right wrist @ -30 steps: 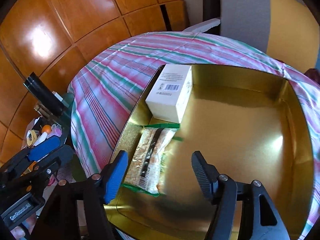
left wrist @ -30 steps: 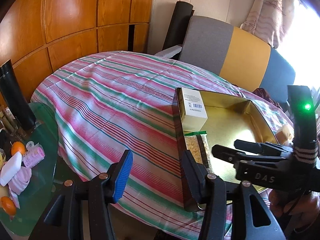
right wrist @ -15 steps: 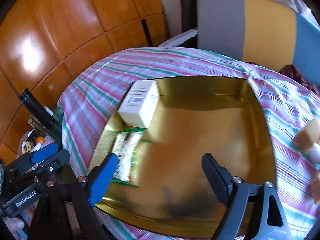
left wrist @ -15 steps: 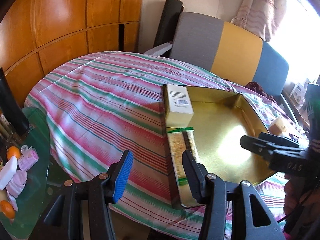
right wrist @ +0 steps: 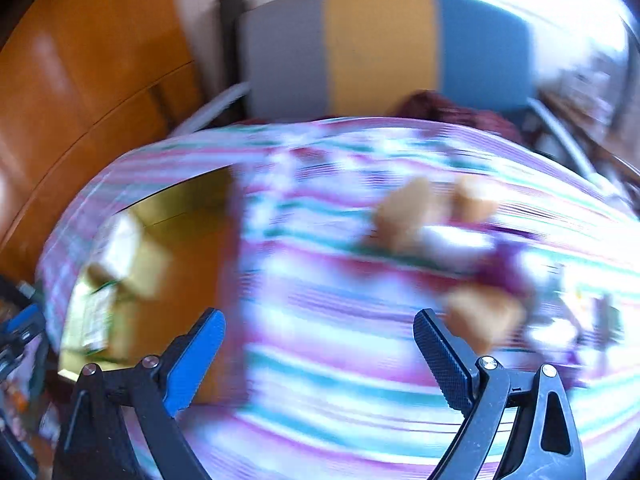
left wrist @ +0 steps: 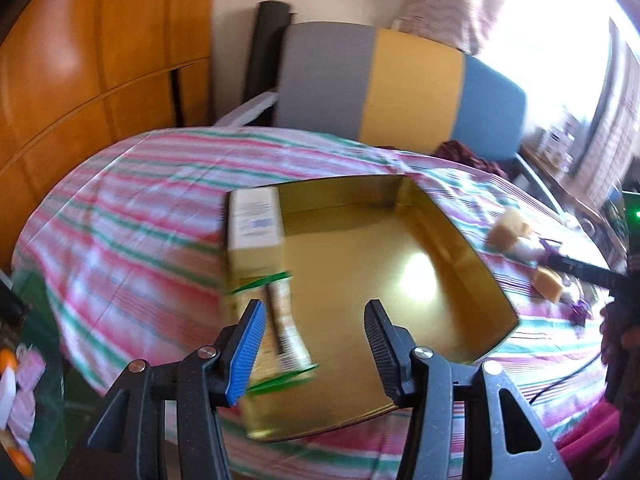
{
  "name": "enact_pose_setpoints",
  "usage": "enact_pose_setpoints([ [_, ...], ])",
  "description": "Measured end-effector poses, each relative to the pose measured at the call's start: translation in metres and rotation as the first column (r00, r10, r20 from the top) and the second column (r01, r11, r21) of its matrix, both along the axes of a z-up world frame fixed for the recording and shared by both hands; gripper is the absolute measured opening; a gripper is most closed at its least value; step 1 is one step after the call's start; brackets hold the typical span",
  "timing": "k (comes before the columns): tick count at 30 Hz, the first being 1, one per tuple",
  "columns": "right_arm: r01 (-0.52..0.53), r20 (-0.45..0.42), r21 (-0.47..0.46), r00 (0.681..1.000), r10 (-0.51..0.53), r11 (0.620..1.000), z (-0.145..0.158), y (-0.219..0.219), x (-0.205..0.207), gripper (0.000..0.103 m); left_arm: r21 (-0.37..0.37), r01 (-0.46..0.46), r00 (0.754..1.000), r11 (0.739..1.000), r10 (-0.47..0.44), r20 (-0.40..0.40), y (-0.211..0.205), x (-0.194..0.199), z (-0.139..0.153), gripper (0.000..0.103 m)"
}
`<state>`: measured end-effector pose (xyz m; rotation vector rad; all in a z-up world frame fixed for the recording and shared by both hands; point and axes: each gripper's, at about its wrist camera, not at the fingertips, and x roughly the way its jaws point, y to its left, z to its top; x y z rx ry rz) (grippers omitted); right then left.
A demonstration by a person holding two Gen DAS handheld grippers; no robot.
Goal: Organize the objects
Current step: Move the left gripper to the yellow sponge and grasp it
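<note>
A shallow gold tin tray [left wrist: 452, 236] lies on the striped tablecloth. A white box [left wrist: 254, 222] and a green-edged snack packet [left wrist: 286, 328] lie along its left side. My left gripper [left wrist: 314, 322] is open and empty, above the tray's near left part. Several tan wrapped pieces [left wrist: 510, 230] lie on the cloth right of the tray. The right wrist view is blurred: my right gripper [right wrist: 320, 330] is wide open and empty over the cloth, the tray [right wrist: 188, 208] to its left, the tan pieces [right wrist: 408, 212] ahead and to the right.
A grey, yellow and blue chair [left wrist: 400, 88] stands behind the table, with wooden wall panels [left wrist: 100, 60] at the left. A low glass side table with small items [left wrist: 24, 368] sits at the lower left. The right gripper's arm [left wrist: 584, 270] reaches in at the far right.
Both grippers have swung to the right. The left now looks over the tray. The right has left the tray and now faces the tan pieces, opened wider.
</note>
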<state>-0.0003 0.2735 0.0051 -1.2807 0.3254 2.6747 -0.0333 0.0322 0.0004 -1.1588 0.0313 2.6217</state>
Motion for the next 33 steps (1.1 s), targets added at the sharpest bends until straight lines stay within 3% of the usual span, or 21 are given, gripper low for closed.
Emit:
enact_pose_setpoints([
  [5, 0.267, -0.015, 0.02, 0.964, -0.267, 0.964, 0.0, 0.1, 0.037, 0.097, -0.012, 0.133, 0.991, 0.991, -0.133, -0.009, 0.053, -0.001, 0.01, 0.052],
  [8, 0.435, -0.04, -0.034, 0.899, -0.436, 0.9, -0.006, 0.151, 0.067, 0.097, -0.026, 0.203, 0.979, 0.979, -0.204, -0.006, 0.086, -0.004, 0.014, 0.052],
  [10, 0.546, -0.04, -0.132, 0.831, -0.555, 0.827, -0.011, 0.179, 0.087, 0.097, -0.03, 0.256, 0.967, 0.966, -0.256, 0.005, 0.112, -0.008, 0.017, 0.052],
  [13, 0.624, -0.042, -0.239, 0.759, -0.65, 0.744, -0.013, 0.203, 0.106, 0.098, -0.007, 0.322, 0.946, 0.947, -0.321, 0.047, 0.149, -0.018, 0.018, 0.052],
  [20, 0.623, -0.073, -0.322, 0.735, -0.675, 0.713, -0.009, 0.211, 0.115, 0.099, -0.031, 0.441, 0.893, 0.897, -0.436, 0.111, 0.237, -0.045, 0.01, 0.052],
  [23, 0.632, -0.084, -0.364, 0.709, -0.7, 0.684, -0.009, 0.209, 0.126, 0.101, -0.037, 0.487, 0.868, 0.873, -0.479, 0.129, 0.267, -0.062, 0.003, 0.052],
  [27, 0.639, -0.05, -0.438, 0.685, -0.727, 0.632, -0.018, 0.218, 0.134, 0.101, -0.098, 0.527, 0.848, 0.844, -0.514, 0.134, 0.306, -0.084, -0.012, 0.052],
  [30, 0.645, -0.024, -0.471, 0.673, -0.739, 0.603, -0.024, 0.224, 0.136, 0.101, -0.1, 0.537, 0.839, 0.837, -0.518, 0.169, 0.323, -0.099, -0.024, 0.052],
  [33, 0.634, -0.009, -0.492, 0.682, -0.732, 0.597, -0.029, 0.226, 0.134, 0.101, -0.081, 0.531, 0.838, 0.844, -0.508, 0.199, 0.339, -0.113, -0.034, 0.055],
])
